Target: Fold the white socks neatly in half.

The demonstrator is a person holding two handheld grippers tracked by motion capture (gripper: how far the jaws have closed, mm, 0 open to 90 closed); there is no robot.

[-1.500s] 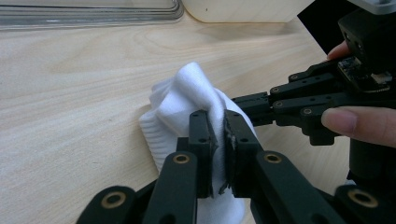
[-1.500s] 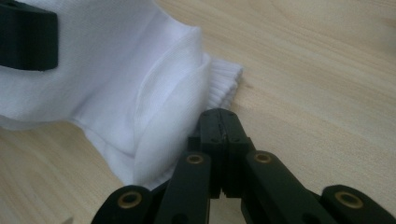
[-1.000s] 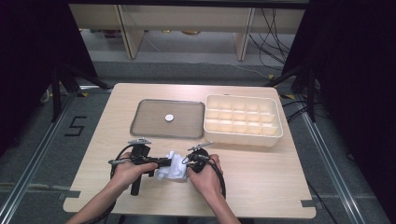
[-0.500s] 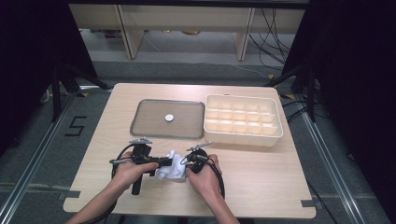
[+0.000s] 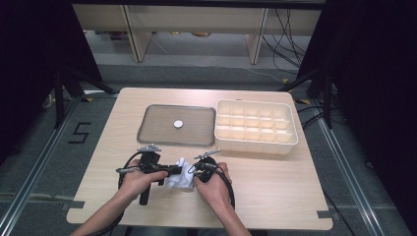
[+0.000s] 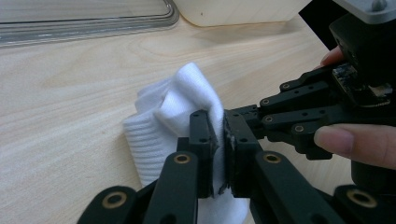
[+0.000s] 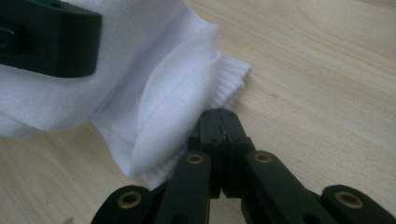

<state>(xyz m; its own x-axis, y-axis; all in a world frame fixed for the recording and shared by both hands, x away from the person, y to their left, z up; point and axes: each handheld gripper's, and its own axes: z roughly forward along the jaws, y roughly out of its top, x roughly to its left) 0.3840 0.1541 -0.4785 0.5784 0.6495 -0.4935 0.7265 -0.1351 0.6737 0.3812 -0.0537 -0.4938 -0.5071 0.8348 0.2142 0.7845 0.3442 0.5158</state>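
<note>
Left claw [image 6: 219,149] pinched on a fold of the white cloth [image 6: 175,112], jaws nearly together with fabric between them. Right claw [image 7: 219,135] jaws pressed flat together at the cloth's ribbed edge; can't tell if any fabric is caught between them. Cloth sits bunched on the tabletop [image 5: 275,187] near the front edge, between the two hands, left hand [image 5: 135,179] and right hand [image 5: 211,184]. Further back: flat tray [image 5: 147,123] with a small white disc [image 5: 178,124] in it, and beside it a cream compartment box [image 5: 255,125].
</note>
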